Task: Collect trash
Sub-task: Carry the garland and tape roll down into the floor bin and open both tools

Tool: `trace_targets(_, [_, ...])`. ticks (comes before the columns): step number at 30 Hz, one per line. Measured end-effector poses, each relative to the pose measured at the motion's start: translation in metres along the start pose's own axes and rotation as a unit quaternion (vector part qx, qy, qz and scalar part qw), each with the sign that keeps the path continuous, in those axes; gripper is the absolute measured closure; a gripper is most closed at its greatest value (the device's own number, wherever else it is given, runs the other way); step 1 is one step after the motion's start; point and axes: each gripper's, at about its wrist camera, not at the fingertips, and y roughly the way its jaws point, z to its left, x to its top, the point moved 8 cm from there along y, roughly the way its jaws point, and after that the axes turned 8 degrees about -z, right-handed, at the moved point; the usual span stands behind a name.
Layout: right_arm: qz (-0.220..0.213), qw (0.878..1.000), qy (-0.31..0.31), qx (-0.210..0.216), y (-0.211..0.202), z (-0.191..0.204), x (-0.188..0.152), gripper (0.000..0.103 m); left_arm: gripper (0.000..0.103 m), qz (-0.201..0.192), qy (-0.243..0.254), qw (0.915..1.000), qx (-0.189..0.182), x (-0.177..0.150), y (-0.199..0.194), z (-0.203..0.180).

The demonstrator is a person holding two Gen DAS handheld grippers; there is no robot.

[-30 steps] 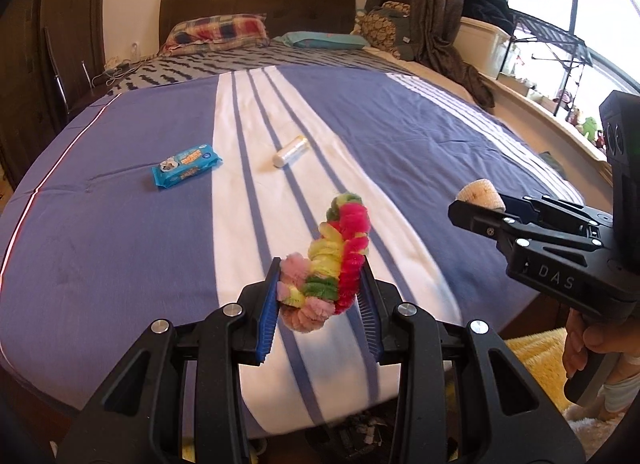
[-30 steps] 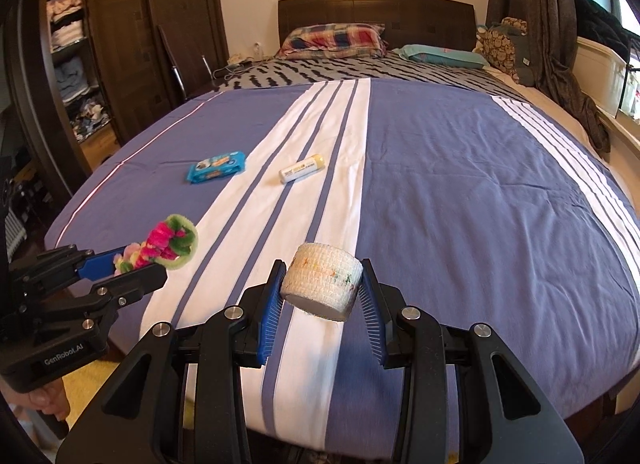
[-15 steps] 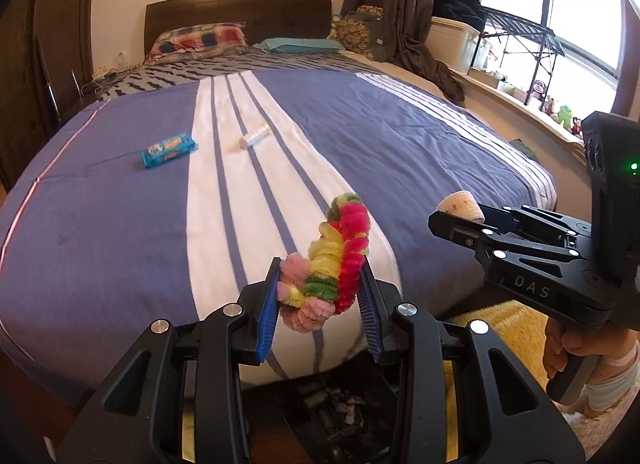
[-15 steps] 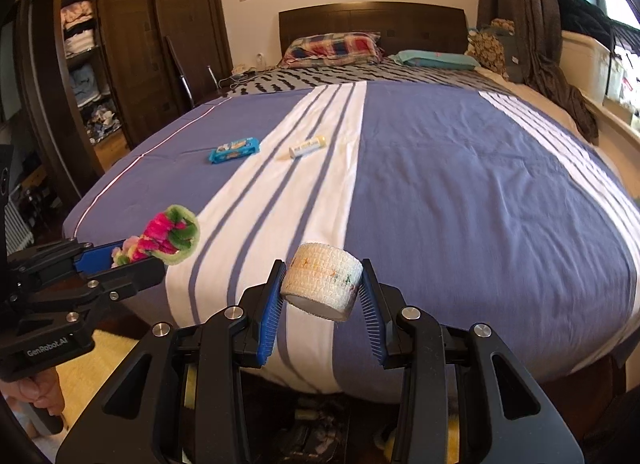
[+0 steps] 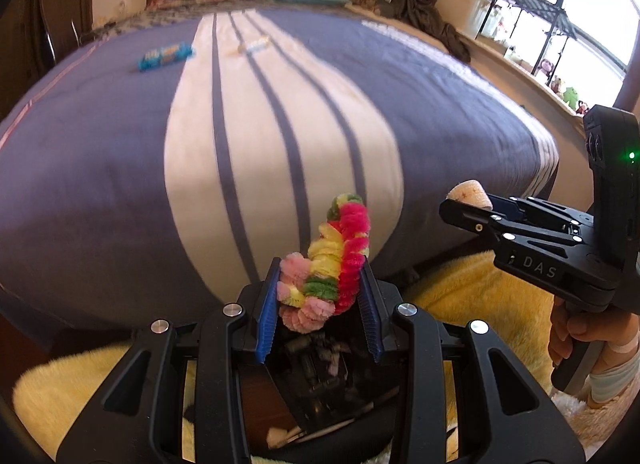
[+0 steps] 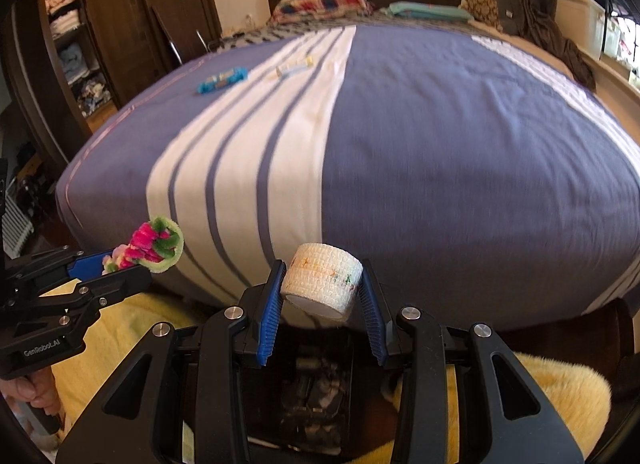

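**Both grippers loaded and poised over the bin: release to be made clean and centred**

A fuzzy, multicoloured garland [image 5: 325, 264] is being clamped between the blue pads of the left gripper [image 5: 320, 296]; its upper part is curling up and out beyond the fingertips. A white bandage roll [image 6: 322, 283] is being gripped across its flat ends by the right gripper [image 6: 322, 296], tilted slightly, with its lower face showing. Both tools are being held off the foot of the bed [image 6: 440, 152], above a dark bin [image 6: 316, 396] that stands on a yellow rug [image 6: 560, 396]. Dark litter is already lying in the bin.

Judged step in hand: the two items are being carried to the bin for dropping.

Recommendations for the release:
- Each gripper is to be centred over the opening before the jaws are parted; the bin is being seen directly beneath both sets of fingers, so little sideways travel appears to be needed.
- The roll is likely to bounce or roll on landing; a low release is advised.
- The garland's fibres may be catching on the ribbed pads; a wide opening and a brief pause are advised.
- The grippers are working close together; staggered drops would be reducing the risk of collision.

Outstanding: a blue packet [image 5: 166, 57] and a small tube [image 5: 253, 45] are lying far up the bed, near each other, not yet collected.
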Motion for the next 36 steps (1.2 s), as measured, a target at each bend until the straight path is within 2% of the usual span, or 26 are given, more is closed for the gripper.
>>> trace_targets(15, [0.097,0.995,0.004,-0.004,0.046,-0.001,-0.073,0.065,0.069,0.111,-0.021,0.9936,0.001,-0.079,0.065,0.013])
trace_targets(23, [0.155,0.988,0.021,0.011,0.073,0.005,-0.109,0.065,0.069,0.178,-0.046,0.9826,-0.021,-0.118,0.096,0.012])
trace_targets(29, [0.2,0.979,0.035,0.016,0.097,0.006,-0.129,0.065,0.069,0.229,-0.054,0.9713,-0.034,-0.145,0.112,0.01])
trace_targets(36, [0.224,0.974,0.036,0.024,0.108,0.014,-0.14,0.064,0.066,0.248,-0.06,0.9662,-0.037,-0.156,0.118,0.013])
